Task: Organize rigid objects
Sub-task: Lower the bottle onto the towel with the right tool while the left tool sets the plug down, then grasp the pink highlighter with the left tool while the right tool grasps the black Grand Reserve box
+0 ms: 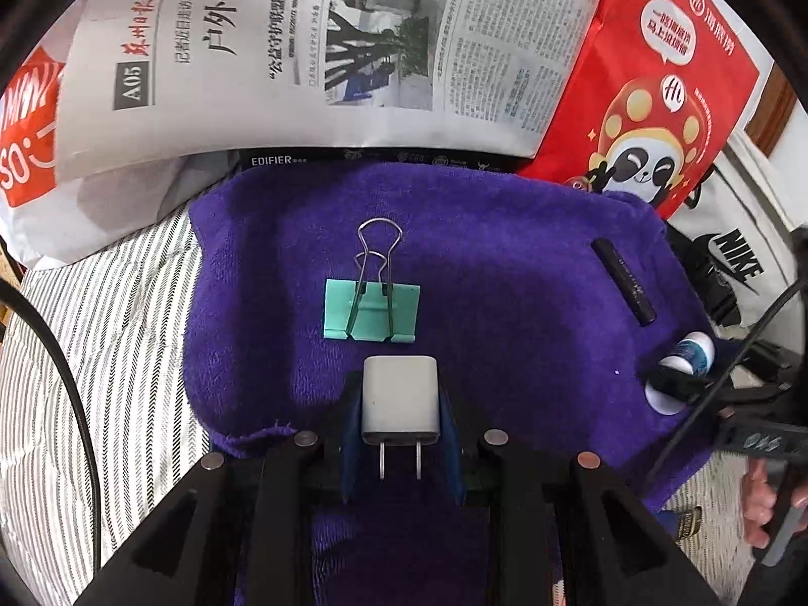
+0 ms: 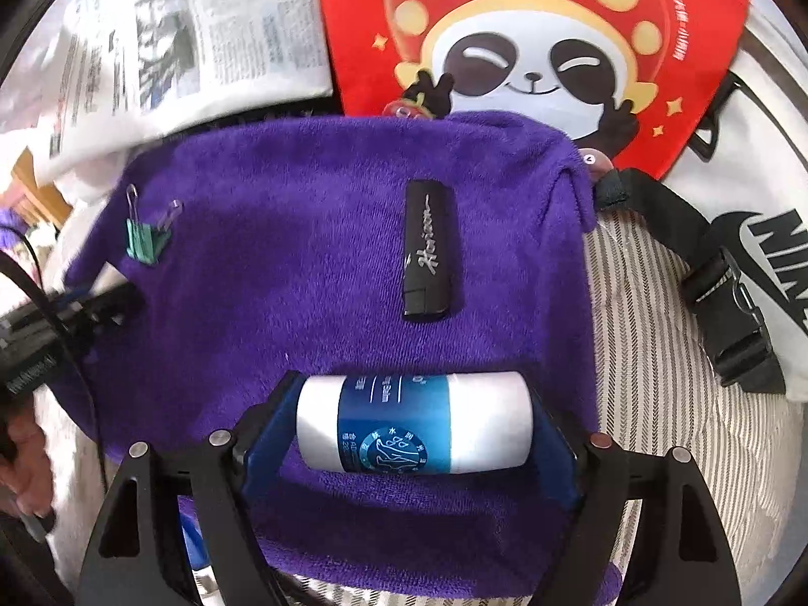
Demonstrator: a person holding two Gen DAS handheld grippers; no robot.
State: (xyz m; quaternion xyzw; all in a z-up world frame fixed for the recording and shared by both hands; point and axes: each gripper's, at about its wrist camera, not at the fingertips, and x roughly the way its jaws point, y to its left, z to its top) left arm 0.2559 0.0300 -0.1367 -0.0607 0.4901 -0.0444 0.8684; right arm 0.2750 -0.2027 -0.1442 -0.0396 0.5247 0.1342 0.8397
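A purple towel (image 1: 505,272) lies on a striped bed. My left gripper (image 1: 400,406) is shut on a white plug adapter (image 1: 400,399), prongs toward the camera, just in front of a green binder clip (image 1: 372,310) lying on the towel. My right gripper (image 2: 411,424) is shut on a white bottle with a blue label (image 2: 411,421), held sideways over the towel's (image 2: 303,262) near edge. A black bar-shaped object marked "Horizon" (image 2: 428,252) lies on the towel beyond the bottle; it also shows in the left wrist view (image 1: 623,280). The clip shows at the left in the right wrist view (image 2: 146,240).
A newspaper (image 1: 313,50) and a red panda-print bag (image 1: 651,101) lie behind the towel. A white Nike bag with black straps (image 2: 747,272) lies at the right. A black Edifier box edge (image 1: 353,157) shows under the newspaper. Striped bedding (image 1: 116,343) surrounds the towel.
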